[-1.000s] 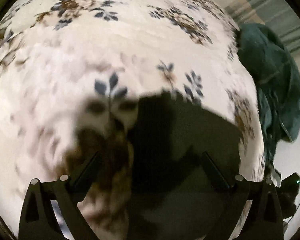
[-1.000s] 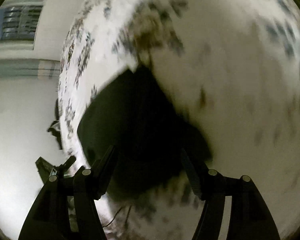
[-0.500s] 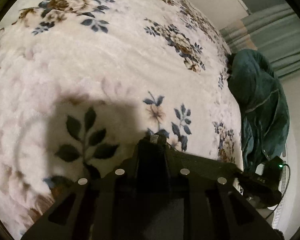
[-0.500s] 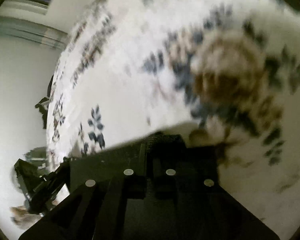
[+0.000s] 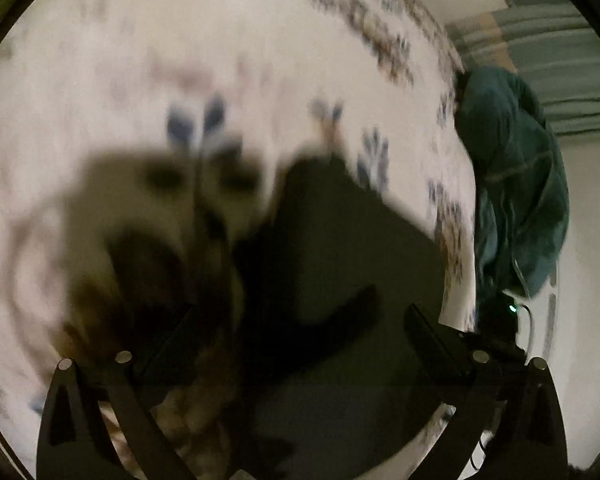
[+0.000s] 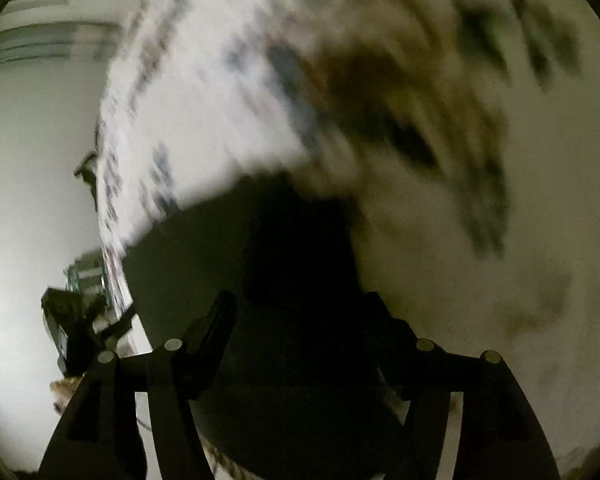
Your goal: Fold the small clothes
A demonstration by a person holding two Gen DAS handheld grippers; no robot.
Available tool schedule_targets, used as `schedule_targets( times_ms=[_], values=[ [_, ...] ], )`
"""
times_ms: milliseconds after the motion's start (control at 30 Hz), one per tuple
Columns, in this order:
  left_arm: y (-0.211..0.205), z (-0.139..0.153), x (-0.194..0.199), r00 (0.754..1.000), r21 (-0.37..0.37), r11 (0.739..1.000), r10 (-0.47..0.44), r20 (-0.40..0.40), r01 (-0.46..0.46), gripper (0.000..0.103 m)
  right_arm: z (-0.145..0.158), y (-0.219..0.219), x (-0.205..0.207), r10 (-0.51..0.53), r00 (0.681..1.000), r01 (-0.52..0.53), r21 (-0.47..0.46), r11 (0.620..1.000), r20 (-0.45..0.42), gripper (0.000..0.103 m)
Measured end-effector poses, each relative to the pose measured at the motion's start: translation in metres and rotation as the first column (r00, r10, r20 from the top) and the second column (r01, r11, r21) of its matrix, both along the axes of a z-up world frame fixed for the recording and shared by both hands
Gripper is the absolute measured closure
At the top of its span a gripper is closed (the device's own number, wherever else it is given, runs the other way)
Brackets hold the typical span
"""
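Two hand-held grippers above a dark garment on a bed. The left hand-held gripper (image 5: 300,328) has its fingers spread wide with nothing between them; beneath the gap lies the dark garment (image 5: 340,248), flat on the floral blanket (image 5: 260,60) that covers the bed. The right hand-held gripper (image 6: 300,320) is likewise spread apart and empty, and it hangs over the same garment (image 6: 228,248) from the opposite side. Both views are blurred by motion, so the exact height of the fingers above the cloth cannot be told — contact appears absent in either view.

The garment sits near the bed's edge, probably because that keeps it within easy reach of both tools and gives a flat, soft surface on which a crease can be laid. The paired, symmetric stance suggests a two-point pinch: each tool would take one corner or hem so that the cloth can be carried over itself evenly. Its outline is irregular, with a lobe toward the lower left in the left view, so folding looks unfinished.

A teal blanket (image 5: 516,184) hangs bunched off the far side of the bed — well apart from the work.
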State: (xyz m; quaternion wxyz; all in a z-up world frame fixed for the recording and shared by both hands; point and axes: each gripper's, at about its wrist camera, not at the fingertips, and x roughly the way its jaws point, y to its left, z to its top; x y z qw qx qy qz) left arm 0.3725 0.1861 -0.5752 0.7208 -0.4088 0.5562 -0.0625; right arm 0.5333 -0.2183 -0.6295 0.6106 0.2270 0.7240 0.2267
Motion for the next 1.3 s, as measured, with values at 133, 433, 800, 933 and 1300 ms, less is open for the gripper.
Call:
schedule_targets(
  times_ms=[133, 433, 800, 933, 1300],
  values=[
    [-0.016, -0.022, -0.002, 1.000, -0.039, 0.999, -0.021, -0.003, 0.021, 0.000, -0.034, -0.001, -0.027, -0.005, 0.995, 0.020, 0.154, 0.988, -0.100, 0.033],
    [-0.020, -0.022, 0.012, 0.997, -0.064, 0.995, -0.079, 0.015, 0.080, 0.014, -0.052, 0.046, -0.037, 0.027, 0.988, 0.029, 0.355, 0.935, -0.152, 0.030],
    [-0.026, 0.035, 0.025, 0.973, 0.012, 0.984, -0.176, 0.151, 0.176, 0.079, -0.004, 0.040, -0.067, -0.106, 0.994, 0.109, 0.289, 0.951, -0.027, 0.082],
    [-0.014, 0.055, 0.058, 0.957, -0.004, 0.974, -0.220, 0.188, 0.225, 0.079, 0.031, 0.047, -0.069, -0.152, 0.988, 0.142, 0.288, 0.947, 0.014, 0.082],
    [0.025, 0.118, 0.229, 0.904, 0.038, 0.942, -0.331, 0.270, 0.334, 0.079, 0.125, 0.076, 0.020, -0.341, 0.932, 0.291, 0.310, 0.905, 0.122, 0.082]
  ],
)
